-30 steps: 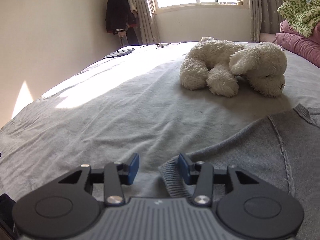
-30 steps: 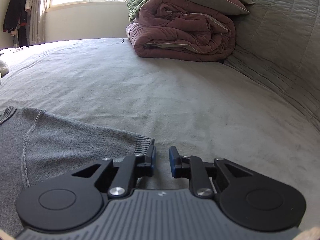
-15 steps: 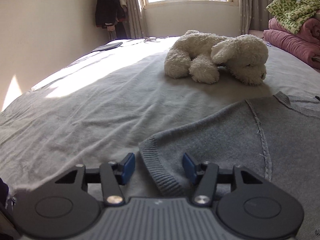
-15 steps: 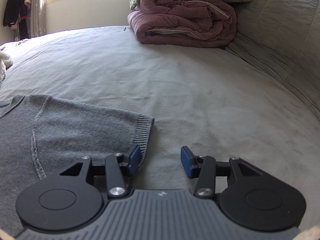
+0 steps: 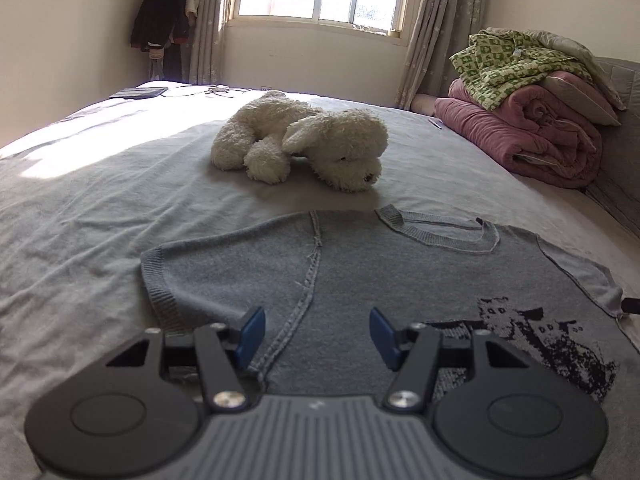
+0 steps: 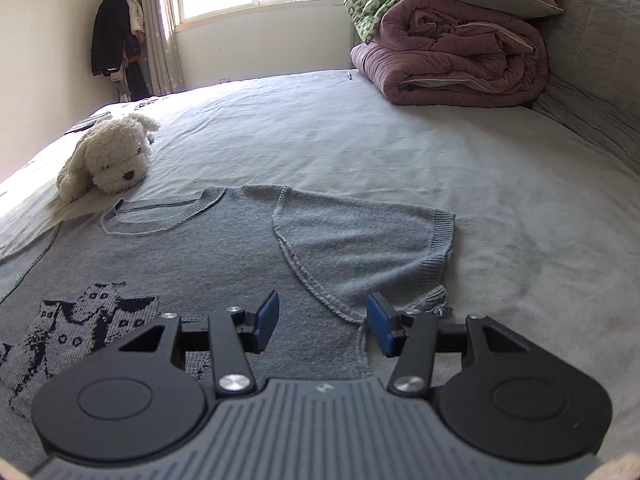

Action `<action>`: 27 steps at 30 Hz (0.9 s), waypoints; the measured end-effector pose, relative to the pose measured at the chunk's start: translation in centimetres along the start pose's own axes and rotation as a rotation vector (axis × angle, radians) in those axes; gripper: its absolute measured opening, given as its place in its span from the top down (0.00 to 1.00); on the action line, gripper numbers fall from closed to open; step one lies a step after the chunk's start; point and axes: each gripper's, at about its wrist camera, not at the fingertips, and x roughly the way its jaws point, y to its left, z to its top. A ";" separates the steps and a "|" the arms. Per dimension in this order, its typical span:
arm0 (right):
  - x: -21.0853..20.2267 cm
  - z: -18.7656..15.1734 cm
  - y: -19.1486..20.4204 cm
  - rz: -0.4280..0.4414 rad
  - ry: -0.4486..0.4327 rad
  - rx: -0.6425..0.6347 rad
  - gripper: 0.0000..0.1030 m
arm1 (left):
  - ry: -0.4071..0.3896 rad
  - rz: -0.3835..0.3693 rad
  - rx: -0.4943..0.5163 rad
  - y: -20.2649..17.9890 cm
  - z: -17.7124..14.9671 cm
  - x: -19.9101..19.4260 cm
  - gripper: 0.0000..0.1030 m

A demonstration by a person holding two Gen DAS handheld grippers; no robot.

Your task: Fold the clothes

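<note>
No fold shows yet: the sweater [image 5: 400,276] lies flat, face up on the bed [image 5: 100,208], sleeves spread. Left tongs [image 5: 317,335] and right tongs [image 6: 322,323] hover over it, both agape, gripping nothing.

The bed [image 5: 100,208] wears a grey sheet. Flat on it lies a grey knit sweater [image 5: 360,264], with a white plush dog [image 5: 312,144] just beyond its collar and a folded maroon quilt [image 6: 460,52] near the headboard.
</note>
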 end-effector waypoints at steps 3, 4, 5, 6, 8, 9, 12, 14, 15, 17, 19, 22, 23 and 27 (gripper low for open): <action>-0.6 -2.0 1.2 0.014 0.008 0.008 0.45 | 0.027 -0.049 -0.016 -0.7 -2.9 -0.1 0.39; -0.8 -2.8 1.6 -0.006 0.014 -0.007 0.45 | 0.060 -0.041 -0.006 -0.8 -4.1 0.0 0.39; -1.0 -3.5 1.8 -0.019 0.024 -0.031 0.45 | 0.056 -0.027 0.036 -0.9 -5.2 -0.1 0.39; -1.2 -4.2 2.0 -0.032 0.035 -0.054 0.45 | 0.021 -0.018 0.083 -1.1 -6.0 -0.6 0.39; -1.9 -5.4 1.9 -0.046 0.039 -0.078 0.41 | 0.015 0.022 0.118 -1.2 -6.9 -1.7 0.32; -2.5 -6.0 1.5 -0.050 0.033 -0.068 0.37 | 0.025 0.035 0.112 -1.1 -7.1 -2.2 0.32; -4.2 -7.2 0.2 -0.036 0.012 -0.024 0.36 | 0.028 0.033 0.106 -0.6 -8.2 -4.1 0.31; -5.4 -8.2 -0.4 -0.049 -0.002 -0.005 0.30 | 0.018 0.035 0.117 -0.7 -9.1 -5.4 0.29; -5.9 -8.7 -0.8 -0.056 -0.008 0.013 0.29 | 0.017 0.033 0.113 -0.6 -9.5 -6.1 0.28; -7.0 -9.4 -1.8 -0.056 -0.018 0.050 0.29 | 0.017 0.027 0.103 -0.5 -10.0 -7.2 0.26; -8.0 -9.9 -2.7 -0.060 -0.026 0.073 0.29 | 0.022 0.013 0.095 -0.2 -10.7 -8.3 0.24; -9.4 -10.8 -3.7 -0.083 -0.028 0.062 0.29 | 0.022 -0.002 0.084 0.1 -12.0 -9.9 0.24; -9.7 -11.1 -4.0 -0.092 -0.028 0.055 0.29 | 0.021 -0.008 0.077 0.3 -12.4 -10.5 0.24; -11.0 -11.9 -5.6 -0.116 -0.028 0.061 0.24 | 0.018 -0.021 0.090 0.3 -14.2 -12.6 0.23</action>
